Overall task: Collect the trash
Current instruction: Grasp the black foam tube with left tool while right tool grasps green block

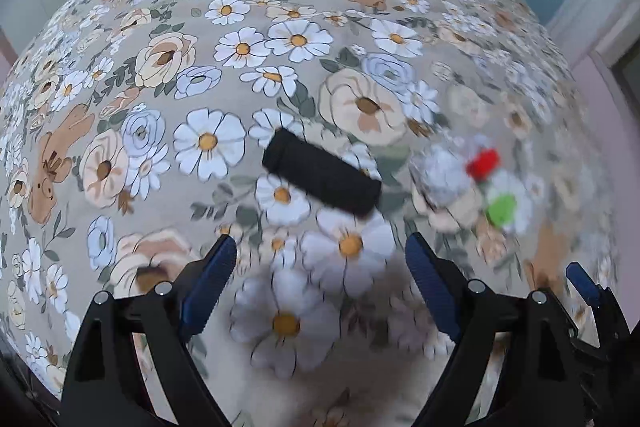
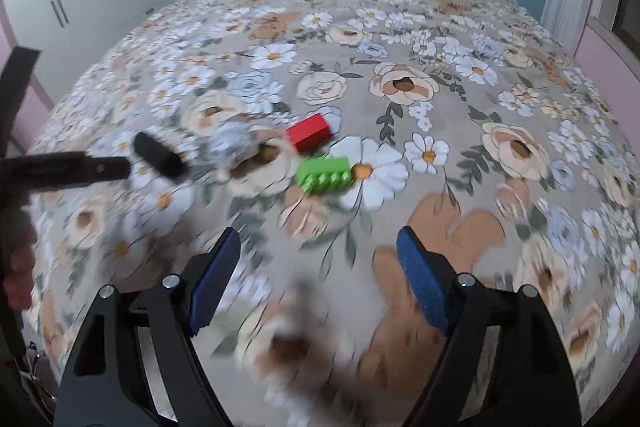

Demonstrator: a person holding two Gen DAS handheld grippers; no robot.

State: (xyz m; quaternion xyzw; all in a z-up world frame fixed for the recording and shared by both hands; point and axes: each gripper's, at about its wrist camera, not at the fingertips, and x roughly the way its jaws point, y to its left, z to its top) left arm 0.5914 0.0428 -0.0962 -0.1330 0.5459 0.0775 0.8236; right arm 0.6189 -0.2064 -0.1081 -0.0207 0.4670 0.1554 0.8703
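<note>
L gripper (image 1: 320, 259) jaws apart, nothing btwn, over floral bed cover (image 1: 240, 27). R gripper (image 2: 318, 251) released too, empty. Trash on bed: black cylinder (image 1: 320, 173) ctr of left view; crumpled paper (image 1: 444, 171), red block (image 2: 309, 135), green block (image 2: 325, 174) mid-frame, close together. No containers or legible writing seen.

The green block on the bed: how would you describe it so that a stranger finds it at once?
Look at the bed with the flowered cover. Near its middle lies a small cluster: a black roll, a crumpled whitish wad, a red block. The green block lies just in front of the red one, the only green piece, with a row of studs.
</note>
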